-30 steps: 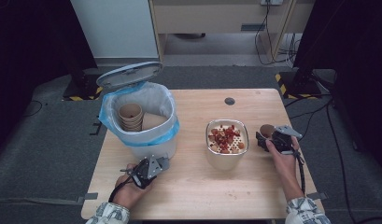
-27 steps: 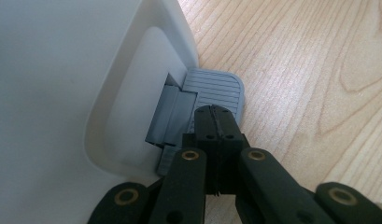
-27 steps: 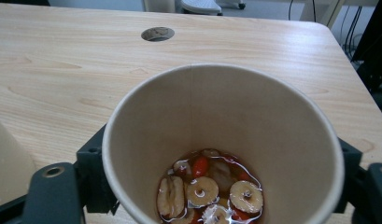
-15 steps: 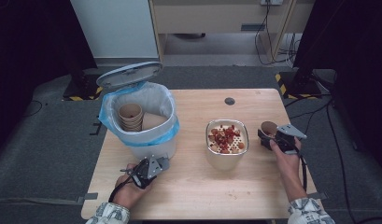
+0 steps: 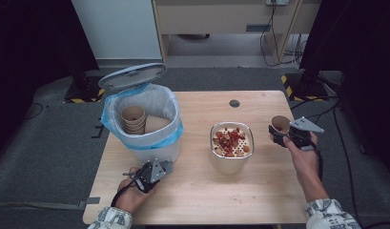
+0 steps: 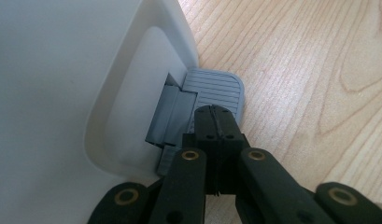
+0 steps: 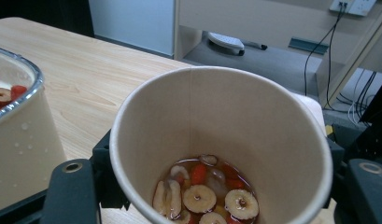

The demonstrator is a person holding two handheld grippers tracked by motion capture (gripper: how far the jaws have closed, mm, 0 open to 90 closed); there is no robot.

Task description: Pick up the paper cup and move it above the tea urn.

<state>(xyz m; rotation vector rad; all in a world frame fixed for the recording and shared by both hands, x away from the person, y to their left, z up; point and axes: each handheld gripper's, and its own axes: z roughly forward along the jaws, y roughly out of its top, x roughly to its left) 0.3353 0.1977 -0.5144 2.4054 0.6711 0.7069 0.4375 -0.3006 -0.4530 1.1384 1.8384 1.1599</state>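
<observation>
The right hand-held gripper [image 5: 284,135] is clamped on a brown paper cup [image 7: 216,140], its jaws having just closed in against the cup's sides; it holds the cup upright above the right edge of the worktop [image 5: 202,191]. In the right gripper view the cup hides most of both jaws, and its base is cut off at the bottom edge. Inside lie round fruit slices and red berries [image 7: 212,196] in a little reddish liquid. Just left stands a metal-rimmed strainer container [image 5: 231,143] with similar red and pale pieces. The left hand-held gripper [image 6: 215,122] is clenched with nothing between its jaws, their tips resting on the grey pedal [image 6: 216,91] of the white pedal bin [image 5: 145,121]. The bin's lid [image 5: 132,75] is up, and stacked paper cups [image 5: 134,119] show inside.
</observation>
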